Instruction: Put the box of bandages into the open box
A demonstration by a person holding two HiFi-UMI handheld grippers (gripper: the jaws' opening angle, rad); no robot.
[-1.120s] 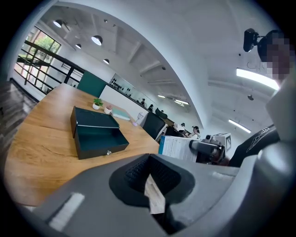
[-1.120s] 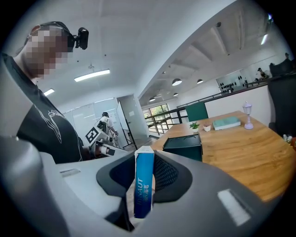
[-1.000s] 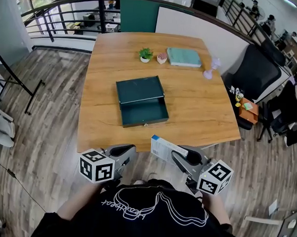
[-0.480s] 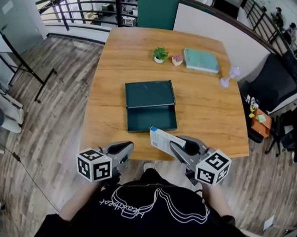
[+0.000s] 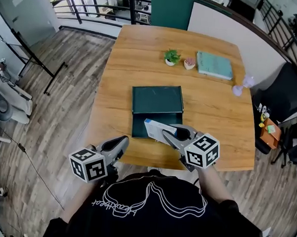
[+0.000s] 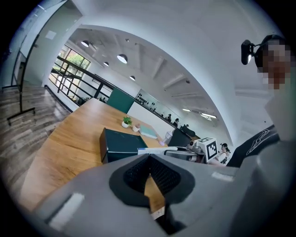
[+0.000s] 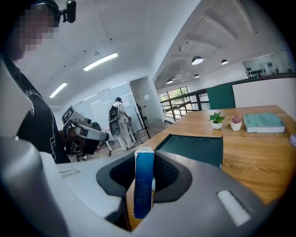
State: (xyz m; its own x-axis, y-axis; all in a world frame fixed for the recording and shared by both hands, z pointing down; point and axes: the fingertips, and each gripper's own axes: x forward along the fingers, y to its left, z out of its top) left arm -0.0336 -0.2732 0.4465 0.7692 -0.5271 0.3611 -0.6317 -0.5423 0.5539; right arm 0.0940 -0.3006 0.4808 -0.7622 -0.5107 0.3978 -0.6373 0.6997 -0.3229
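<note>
The open box (image 5: 157, 100) is dark green and lies mid-table, lid flat at the back, tray toward me. My right gripper (image 5: 167, 134) is shut on the box of bandages (image 5: 155, 128), a white and blue carton hanging over the tray's near edge. In the right gripper view the bandage box (image 7: 144, 185) stands on end between the jaws, with the open box (image 7: 194, 149) just beyond. My left gripper (image 5: 122, 141) is shut and holds nothing, near the table's front edge left of the open box. From the left gripper view the open box (image 6: 119, 144) and carton (image 6: 155, 150) show ahead.
At the table's far side stand a small potted plant (image 5: 171, 57), a pink pot (image 5: 189, 64), a teal book (image 5: 215, 65) and a lilac object (image 5: 239, 89). A black chair (image 5: 290, 91) is on the right. People stand beyond the left gripper (image 7: 115, 122).
My right gripper has carried the bandage box forward from below the table's front edge to the open box's near side. The table has come closer; the left gripper stays low.
</note>
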